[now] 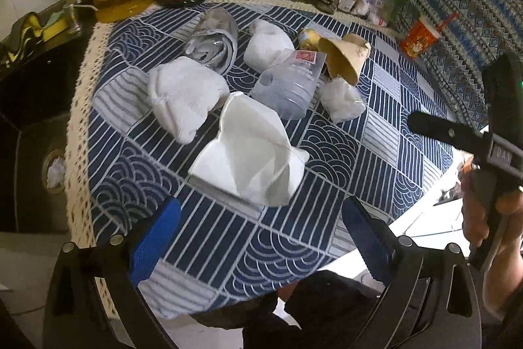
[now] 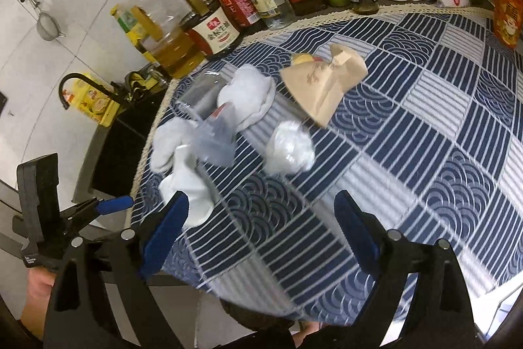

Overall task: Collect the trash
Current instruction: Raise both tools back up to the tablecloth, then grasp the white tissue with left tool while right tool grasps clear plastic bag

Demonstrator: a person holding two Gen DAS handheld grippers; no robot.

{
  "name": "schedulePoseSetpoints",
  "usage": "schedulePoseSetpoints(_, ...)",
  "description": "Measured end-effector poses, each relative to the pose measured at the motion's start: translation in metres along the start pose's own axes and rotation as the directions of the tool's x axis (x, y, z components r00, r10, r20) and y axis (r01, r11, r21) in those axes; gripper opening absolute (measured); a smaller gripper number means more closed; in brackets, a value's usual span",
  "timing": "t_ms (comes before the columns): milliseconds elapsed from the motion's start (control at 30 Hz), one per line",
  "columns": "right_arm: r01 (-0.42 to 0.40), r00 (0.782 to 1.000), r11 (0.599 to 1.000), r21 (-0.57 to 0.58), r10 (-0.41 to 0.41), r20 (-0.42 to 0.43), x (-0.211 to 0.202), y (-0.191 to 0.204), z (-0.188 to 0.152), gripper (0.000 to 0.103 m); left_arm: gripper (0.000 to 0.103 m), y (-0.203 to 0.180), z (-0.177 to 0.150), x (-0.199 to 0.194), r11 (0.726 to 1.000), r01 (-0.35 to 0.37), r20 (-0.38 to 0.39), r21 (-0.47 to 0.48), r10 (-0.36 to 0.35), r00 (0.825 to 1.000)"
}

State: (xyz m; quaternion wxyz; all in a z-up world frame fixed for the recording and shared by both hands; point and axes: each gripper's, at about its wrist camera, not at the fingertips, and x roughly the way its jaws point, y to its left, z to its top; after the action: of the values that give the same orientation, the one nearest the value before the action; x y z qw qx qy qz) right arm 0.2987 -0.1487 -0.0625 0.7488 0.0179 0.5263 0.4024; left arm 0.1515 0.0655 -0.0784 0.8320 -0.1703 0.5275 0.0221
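Only the left wrist view shows a round hole [image 1: 54,170] in the dark surface left of the table, white scrap inside. Both the left gripper [image 1: 258,237] and right gripper [image 2: 258,229] hang with jaws apart, holding nothing. Just ahead of the left gripper's blue pads lies a folded white napkin [image 1: 251,152]; beyond it, crumpled tissues [image 1: 186,94], a crushed clear bottle [image 1: 287,84] and a flattened brown paper cup [image 1: 346,58] on the wave-patterned cloth [image 1: 327,152].

Crumpled tissue [image 1: 248,152] before open jaws

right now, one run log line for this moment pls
phase: approach | left gripper: open, empty, nearest white tissue | right gripper: open, empty | trash on tablecloth: untouched
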Motion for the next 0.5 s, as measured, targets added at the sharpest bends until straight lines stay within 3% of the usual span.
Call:
schedulePoseSetpoints(100,0.002,1.0,1.0,0.0,-0.002,-0.014,0.012,-0.005,0.01,0.085,0.096,0.0,0.008,0.011,1.0,-0.006,-0.016,0.016,0.006,1.0)
schedulePoseSetpoints(500,0.019,0.997,1.0,-0.008,-0.02,-0.08,0.054,-0.016,0.031,0.081,0.096,-0.001,0.029,0.04,0.991,-0.037,-0.09,0.127,0.049,0.995)
